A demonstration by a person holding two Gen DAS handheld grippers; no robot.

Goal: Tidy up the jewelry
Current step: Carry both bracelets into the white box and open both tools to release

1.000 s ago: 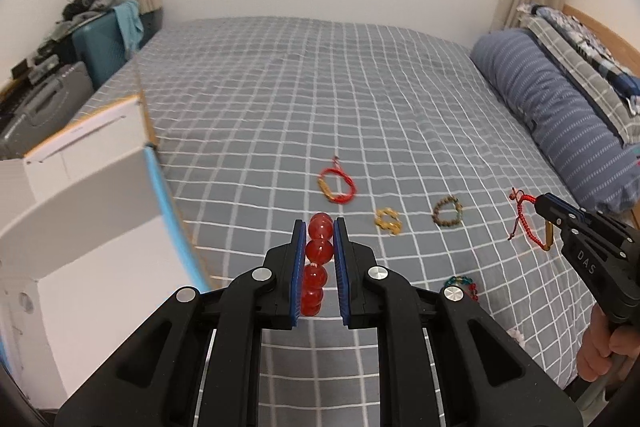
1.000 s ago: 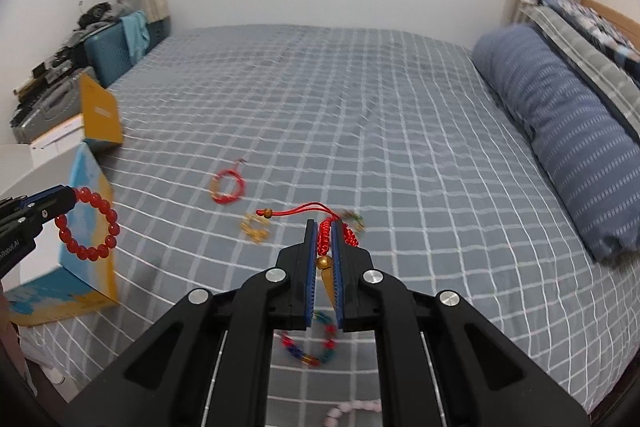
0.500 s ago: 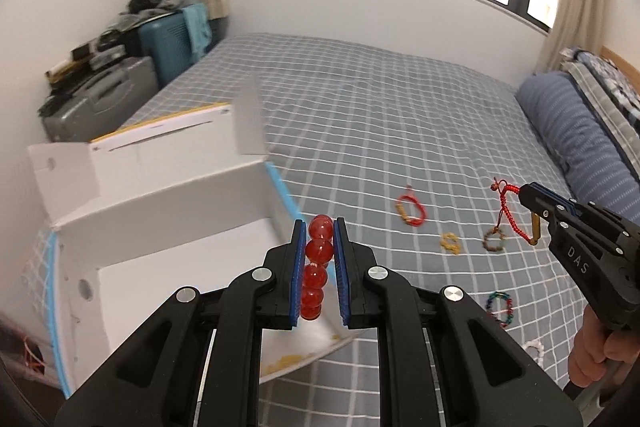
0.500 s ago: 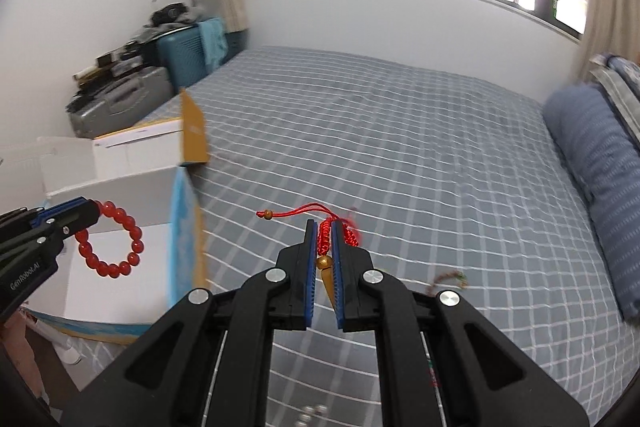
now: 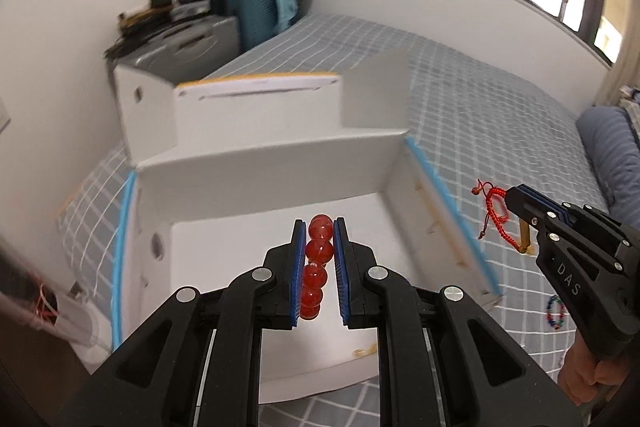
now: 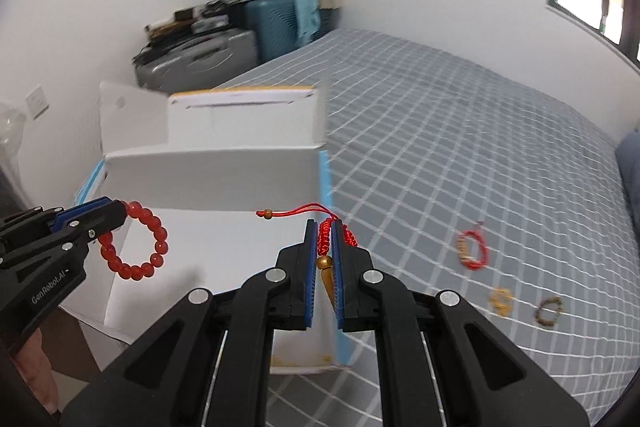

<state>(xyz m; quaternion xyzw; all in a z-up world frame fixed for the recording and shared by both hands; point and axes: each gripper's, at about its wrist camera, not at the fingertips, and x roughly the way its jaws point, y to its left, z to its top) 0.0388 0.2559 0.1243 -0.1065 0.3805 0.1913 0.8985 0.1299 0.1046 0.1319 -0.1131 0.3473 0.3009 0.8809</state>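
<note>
At the left of the right wrist view, the left hand-held gripper [image 6: 120, 217] is clamped on one red bead bracelet [image 6: 134, 241], which hangs over the open white box [image 6: 208, 163] on the bed [image 6: 460, 147]. At lower centre, the right hand-held gripper [image 6: 321, 247] pinches one red cord bracelet [image 6: 326, 233] with a gold charm, above the box's right edge. To the right, three bracelets lie on the bed: a red one [image 6: 472, 251], a gold one [image 6: 502, 301], and a dark beaded one [image 6: 549, 311].
</note>
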